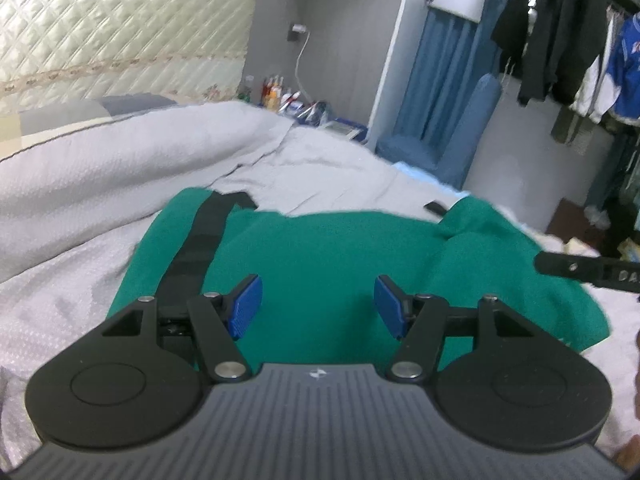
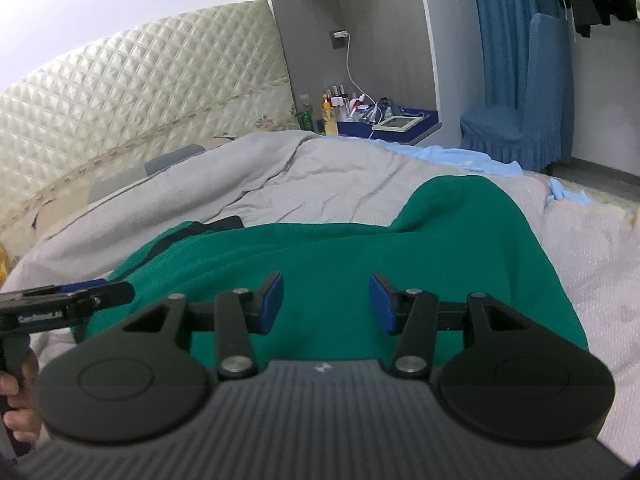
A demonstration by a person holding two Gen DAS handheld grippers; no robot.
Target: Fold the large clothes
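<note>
Below, a green garment lies folded on the bed; left claw and right claw hover open, empty, garment toward twelve o'clock.

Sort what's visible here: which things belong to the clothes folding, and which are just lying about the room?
Belongs to the job:
- green garment with black strip, spread on the grey bedcover
- left gripper, open above it
- right gripper, open above it

Just lying about:
- bottles on the nightstand
- blue chair
- hanging clothes
</note>
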